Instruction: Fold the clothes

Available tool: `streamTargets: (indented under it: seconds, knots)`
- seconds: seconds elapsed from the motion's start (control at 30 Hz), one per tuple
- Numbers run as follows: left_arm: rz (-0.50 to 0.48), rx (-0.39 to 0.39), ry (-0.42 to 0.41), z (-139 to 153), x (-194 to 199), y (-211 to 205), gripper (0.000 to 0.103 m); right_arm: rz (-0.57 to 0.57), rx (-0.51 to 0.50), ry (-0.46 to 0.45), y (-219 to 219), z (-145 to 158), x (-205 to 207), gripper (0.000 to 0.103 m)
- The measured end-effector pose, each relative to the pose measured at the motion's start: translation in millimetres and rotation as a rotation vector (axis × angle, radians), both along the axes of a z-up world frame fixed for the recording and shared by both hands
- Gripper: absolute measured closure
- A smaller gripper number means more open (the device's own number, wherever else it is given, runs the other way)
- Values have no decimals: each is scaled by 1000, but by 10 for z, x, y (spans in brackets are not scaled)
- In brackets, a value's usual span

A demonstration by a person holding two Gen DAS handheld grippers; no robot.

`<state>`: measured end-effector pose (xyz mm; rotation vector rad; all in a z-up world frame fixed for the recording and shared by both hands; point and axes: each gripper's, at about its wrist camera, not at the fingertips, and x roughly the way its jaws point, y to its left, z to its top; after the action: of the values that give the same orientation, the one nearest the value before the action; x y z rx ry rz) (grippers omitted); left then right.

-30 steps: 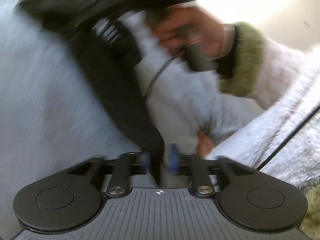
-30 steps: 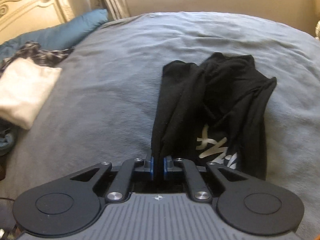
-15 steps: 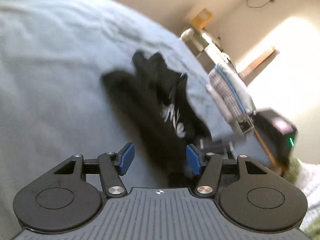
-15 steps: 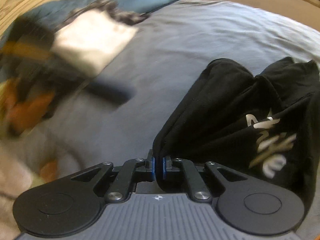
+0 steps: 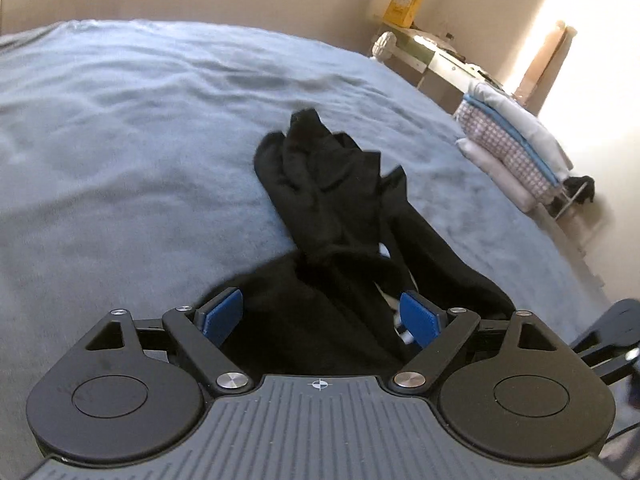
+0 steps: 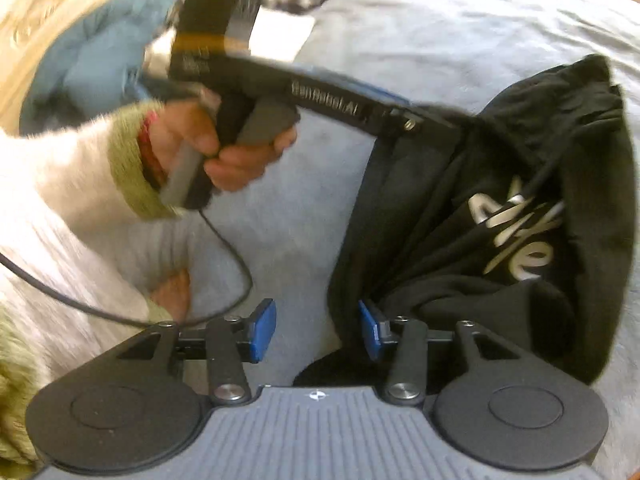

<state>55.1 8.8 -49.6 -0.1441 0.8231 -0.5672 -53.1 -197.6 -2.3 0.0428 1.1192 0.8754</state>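
Your black shirt (image 5: pixel 344 216) lies bunched on the grey bedspread (image 5: pixel 120 140), white lettering showing but unreadable. Your left gripper (image 5: pixel 322 316) hangs over its near edge, jaws wide apart, cloth between them ungripped. Your right gripper (image 6: pixel 316 326) is spread too, one pad touching the shirt. Your hand (image 6: pixel 224 152) grips the handle marked "GenRobot.AI".

White fleece sleeve (image 6: pixel 60 184), green cuff (image 6: pixel 128 160), black cable (image 6: pixel 224 240)

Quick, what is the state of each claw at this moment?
Left claw: open, holding nothing; the black garment lies between its fingers.
Right claw: open, holding nothing; the garment touches its right pad.
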Motion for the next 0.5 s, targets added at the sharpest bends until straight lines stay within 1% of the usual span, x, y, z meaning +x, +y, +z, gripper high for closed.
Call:
streamTargets:
  seconds: [0.07,0.1,0.13,0.23,0.27,0.33,0.4,0.43,0.47,0.5]
  knots:
    - [6,12,-22,33,37,32,4,-91,46,10,-189,57,28,44]
    - [5,18,-27,36,74,34,3,-136,69,15,-283,85,42,39]
    - [0,29,-18,16,120,28,3,-181,92,19,-378,114,55,38]
    - [-9,90,67,-156,259,-43,5,-317,161,34,-661,199,97,38]
    - [-7,114,96,-223,290,-71,9,-404,160,49,-795,145,125,38]
    - [6,148,82,-292,255,-109,12,-580,156,81,-1065,34,183,38]
    - [10,187,53,-289,175,-150,31,-685,125,111,-1195,-113,235,38]
    - [14,191,61,-284,149,-150,37,-729,107,121,-1243,-183,264,38]
    - [17,190,73,-280,126,-145,53,-754,103,138,-1268,-267,299,38]
    - [21,190,85,-276,103,-141,66,-779,99,156,-1293,-352,335,38]
